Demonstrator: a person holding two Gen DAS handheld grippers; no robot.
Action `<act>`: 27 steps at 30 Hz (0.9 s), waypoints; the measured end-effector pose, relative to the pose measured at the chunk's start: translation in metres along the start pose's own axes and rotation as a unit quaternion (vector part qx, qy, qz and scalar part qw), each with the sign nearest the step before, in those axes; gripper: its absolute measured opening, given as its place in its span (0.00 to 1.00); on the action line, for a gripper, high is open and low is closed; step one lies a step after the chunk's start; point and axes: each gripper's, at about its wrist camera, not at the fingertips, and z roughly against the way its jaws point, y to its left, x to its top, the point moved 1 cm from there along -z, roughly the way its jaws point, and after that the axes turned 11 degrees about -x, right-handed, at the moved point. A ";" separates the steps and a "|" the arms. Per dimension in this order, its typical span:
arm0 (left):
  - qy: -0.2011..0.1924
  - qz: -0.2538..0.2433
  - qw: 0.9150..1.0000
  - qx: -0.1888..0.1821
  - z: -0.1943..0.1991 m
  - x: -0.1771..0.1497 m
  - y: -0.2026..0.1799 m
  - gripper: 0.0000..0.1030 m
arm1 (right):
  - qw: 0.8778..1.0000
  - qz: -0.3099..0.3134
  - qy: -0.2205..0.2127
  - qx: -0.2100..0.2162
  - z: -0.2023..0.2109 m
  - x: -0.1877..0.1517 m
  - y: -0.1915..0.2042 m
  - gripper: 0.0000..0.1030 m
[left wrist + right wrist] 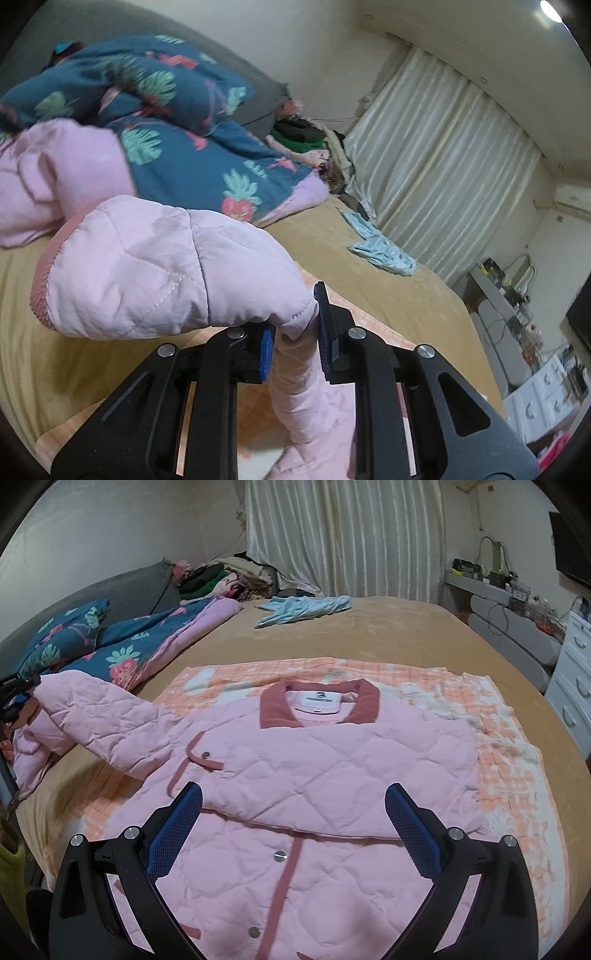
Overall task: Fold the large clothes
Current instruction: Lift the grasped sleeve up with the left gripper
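Left wrist view, left tool (293, 332) clamping lifted pink jacket sleeve (147, 266), angled downward

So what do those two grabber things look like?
Both look the same. The left gripper and the right gripper are made of black angular arms with cut-out holes, joined by round silver pins. Each has two flat fingers covered in bright blue bumpy pads. No cables or markings show, and no hand or sleeve is in view.
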 end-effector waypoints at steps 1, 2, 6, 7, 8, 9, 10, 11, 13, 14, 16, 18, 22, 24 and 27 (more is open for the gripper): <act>0.001 -0.008 1.000 -0.004 -0.002 0.000 -0.009 0.12 | 1.000 -0.003 0.000 0.000 -0.001 -0.001 -0.004 0.96; 0.002 -0.014 1.000 -0.005 -0.003 -0.001 -0.015 0.12 | 1.000 -0.005 -0.001 0.000 -0.001 -0.001 -0.008 0.96; 0.003 -0.042 0.999 -0.019 -0.005 -0.005 -0.044 0.12 | 1.000 -0.010 -0.004 -0.003 -0.002 -0.004 -0.021 0.96; 0.002 -0.047 0.999 -0.027 -0.006 -0.007 -0.052 0.12 | 1.000 -0.011 -0.005 -0.004 -0.003 -0.005 -0.024 0.96; 0.002 -0.052 0.998 -0.033 -0.006 -0.009 -0.059 0.12 | 1.000 -0.012 -0.005 -0.004 -0.005 -0.006 -0.027 0.96; 0.002 -0.057 0.998 -0.037 -0.005 -0.011 -0.066 0.12 | 1.000 -0.013 -0.006 -0.004 -0.006 -0.007 -0.031 0.96; 0.002 -0.064 0.997 -0.041 -0.006 -0.012 -0.073 0.12 | 1.000 -0.014 -0.006 -0.004 -0.007 -0.007 -0.033 0.96; 0.003 -0.072 0.996 -0.049 -0.007 -0.015 -0.083 0.12 | 1.000 -0.015 -0.007 -0.005 -0.007 -0.008 -0.035 0.96; 0.006 -0.084 0.995 -0.058 -0.009 -0.020 -0.097 0.12 | 1.000 -0.016 -0.008 -0.012 -0.011 -0.010 -0.041 0.96; 0.007 -0.092 0.994 -0.065 -0.010 -0.023 -0.107 0.12 | 1.000 -0.017 -0.009 -0.014 -0.011 -0.011 -0.044 0.96; 0.010 -0.103 0.992 -0.074 -0.013 -0.029 -0.121 0.12 | 0.999 -0.028 -0.011 -0.017 -0.013 -0.014 -0.053 0.96; 0.014 -0.117 0.990 -0.083 -0.016 -0.036 -0.136 0.12 | 0.999 -0.035 -0.013 -0.021 -0.015 -0.017 -0.059 0.96; 0.021 -0.143 0.985 -0.099 -0.024 -0.054 -0.161 0.12 | 0.998 -0.039 -0.019 -0.045 -0.016 -0.023 -0.072 0.96; 0.025 -0.155 0.982 -0.108 -0.028 -0.063 -0.172 0.12 | 0.998 -0.035 -0.018 -0.056 -0.017 -0.026 -0.078 0.96; 0.033 -0.170 0.978 -0.119 -0.034 -0.078 -0.186 0.12 | 0.997 -0.040 -0.014 -0.065 -0.020 -0.029 -0.089 0.96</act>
